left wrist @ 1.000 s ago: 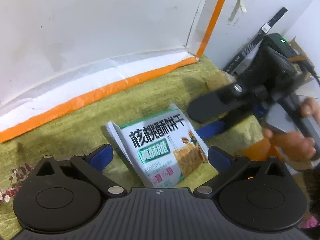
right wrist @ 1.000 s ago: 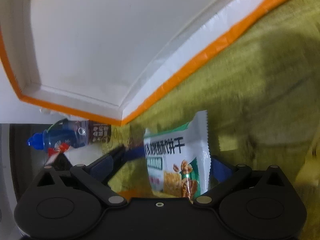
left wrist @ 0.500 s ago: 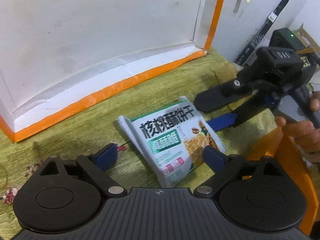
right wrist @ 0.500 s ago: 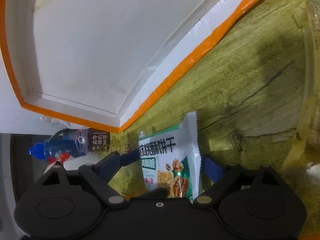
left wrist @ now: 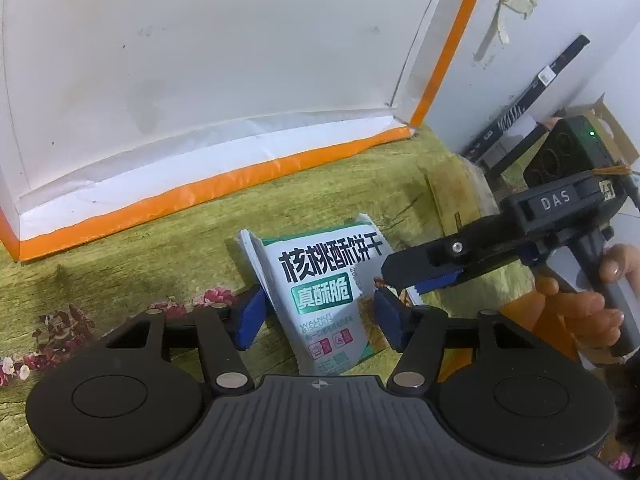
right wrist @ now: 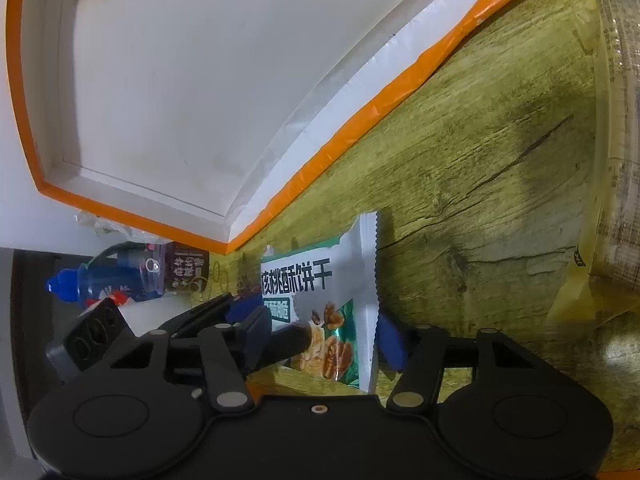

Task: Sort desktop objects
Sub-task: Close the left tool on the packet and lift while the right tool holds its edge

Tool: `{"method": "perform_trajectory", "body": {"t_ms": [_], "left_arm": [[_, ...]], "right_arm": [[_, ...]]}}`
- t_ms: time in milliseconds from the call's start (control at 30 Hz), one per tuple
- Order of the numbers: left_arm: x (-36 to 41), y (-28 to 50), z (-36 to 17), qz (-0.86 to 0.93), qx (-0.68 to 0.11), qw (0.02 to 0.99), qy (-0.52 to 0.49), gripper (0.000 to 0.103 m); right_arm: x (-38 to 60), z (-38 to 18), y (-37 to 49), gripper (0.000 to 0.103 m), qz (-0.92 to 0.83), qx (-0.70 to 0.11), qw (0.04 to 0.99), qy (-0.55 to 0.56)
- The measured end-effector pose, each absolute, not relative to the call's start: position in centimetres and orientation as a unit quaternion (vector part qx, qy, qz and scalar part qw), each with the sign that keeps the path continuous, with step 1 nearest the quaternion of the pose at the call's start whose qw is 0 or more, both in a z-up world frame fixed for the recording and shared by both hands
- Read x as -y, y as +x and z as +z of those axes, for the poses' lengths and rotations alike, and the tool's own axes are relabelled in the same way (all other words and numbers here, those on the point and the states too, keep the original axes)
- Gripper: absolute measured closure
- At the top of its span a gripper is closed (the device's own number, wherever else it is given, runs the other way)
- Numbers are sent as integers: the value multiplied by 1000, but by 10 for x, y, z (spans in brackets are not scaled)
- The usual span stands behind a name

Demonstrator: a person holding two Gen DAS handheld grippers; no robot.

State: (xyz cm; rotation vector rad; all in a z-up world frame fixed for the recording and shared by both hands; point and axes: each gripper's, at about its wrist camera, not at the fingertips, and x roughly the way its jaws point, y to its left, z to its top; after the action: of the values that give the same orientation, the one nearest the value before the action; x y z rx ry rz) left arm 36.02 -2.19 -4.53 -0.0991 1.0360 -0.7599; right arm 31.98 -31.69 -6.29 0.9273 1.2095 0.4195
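Note:
A white and green walnut biscuit packet (left wrist: 320,280) lies tilted on the green wood-grain tablecloth (left wrist: 120,256). My left gripper (left wrist: 320,318) straddles it, jaws closing, both blue pads touching the packet's long sides. From the right, a person's hand (left wrist: 576,308) holds my right gripper (left wrist: 420,280) at the packet's nut-printed end. In the right wrist view the packet (right wrist: 340,280) sits between the closing jaws of the right gripper (right wrist: 320,328). Its right pad touches the serrated seam. The left gripper's black finger (right wrist: 280,344) partly hides its left pad.
A white box with orange edging (left wrist: 240,80) stands open just behind the packet. A blue bottle (right wrist: 112,280) lies beyond the table's edge. A yellowish wrapped packet (right wrist: 608,200) lies at the right. A black device with a green light (left wrist: 568,148) stands at the far right.
Both grippers' jaws have narrowed from wide apart to touching the packet's sides. The right gripper has come closer over the packet's end. The packet now stands more tilted.

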Motion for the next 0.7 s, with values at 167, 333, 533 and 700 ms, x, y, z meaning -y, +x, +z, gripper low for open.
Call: {"method": "perform_trajectory", "body": {"t_ms": [167,333,533,700], "left_arm": [[23,359,-43,-352,-482,801,-46,49],[22,357,-41,-349,-482,802,-50,50],[21,351,-33,-348,-473,808,-53,51],[20,345,-23,-351,-462,813,-54,51]], "right_arm": [[315,-61,319,51,187,-543,708,411],[312,-58,317,51,187,-542,710,408],[309,-48,312,51,191,-535,718,403],[308,-37,306,51,194,-527,724,400]]}}
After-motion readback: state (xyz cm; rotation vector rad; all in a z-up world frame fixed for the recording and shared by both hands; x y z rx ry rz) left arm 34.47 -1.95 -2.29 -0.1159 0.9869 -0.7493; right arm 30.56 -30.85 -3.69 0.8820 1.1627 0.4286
